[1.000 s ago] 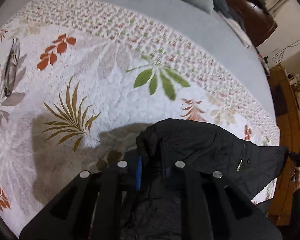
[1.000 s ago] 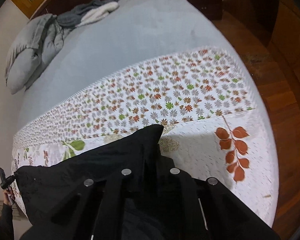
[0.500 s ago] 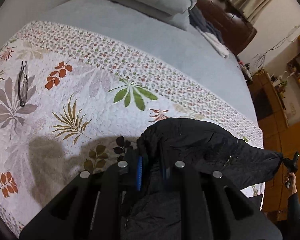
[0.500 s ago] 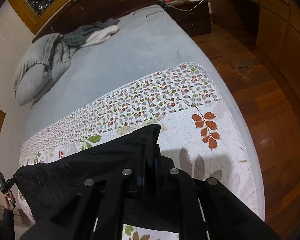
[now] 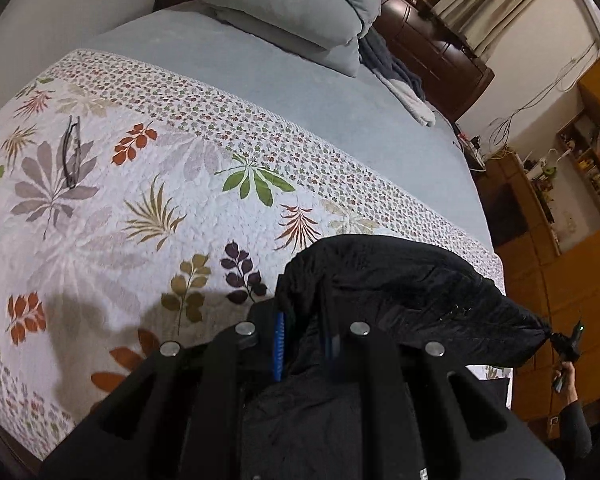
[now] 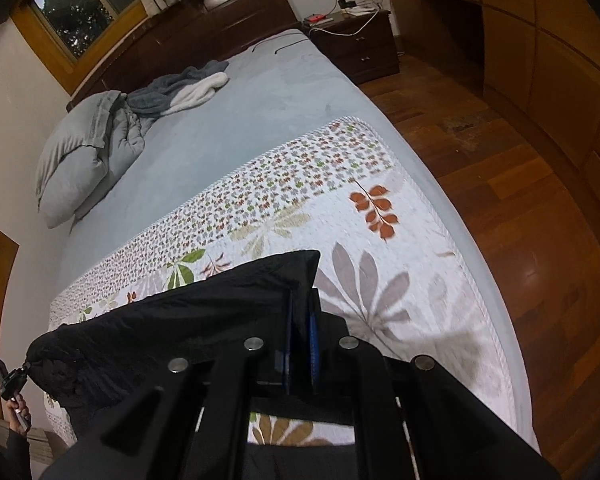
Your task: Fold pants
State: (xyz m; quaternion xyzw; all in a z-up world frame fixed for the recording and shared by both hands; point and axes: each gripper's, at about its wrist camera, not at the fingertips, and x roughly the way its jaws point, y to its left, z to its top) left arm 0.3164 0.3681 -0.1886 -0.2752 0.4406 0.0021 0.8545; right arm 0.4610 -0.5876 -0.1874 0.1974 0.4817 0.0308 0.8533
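The black quilted, slightly shiny pants point(image 5: 400, 280) hang in the air above the foot of the bed, stretched between two corners of one edge: the left gripper point(image 5: 304, 344) is pressed together on a bunched corner, and the right gripper point(image 6: 300, 348) pinches the other corner flat between its blue pads. The cloth looks soft and limp, sagging between the two holds; it seems light but padded, and its smooth shell may slide, so I judge the corners of the band or the hems to be the safest places to grip, well in from the very edge. In the left wrist view the far corner ends at the other gripper, held by a hand in a dark sleeve point(image 5: 568, 384). Below lies a white quilted bedspread printed with coloured leaves point(image 5: 100, 200), a flat, soft, roomy surface for laying the garment out; a dark thin object, perhaps folded glasses point(image 5: 70, 152), rests on it at the left. Beyond it is a plain blue-grey sheet point(image 6: 260, 112), a grey pillow point(image 6: 80, 160), a dark wooden headboard point(image 6: 204, 24), a nightstand point(image 6: 356, 44) and a wooden floor point(image 6: 520, 200).
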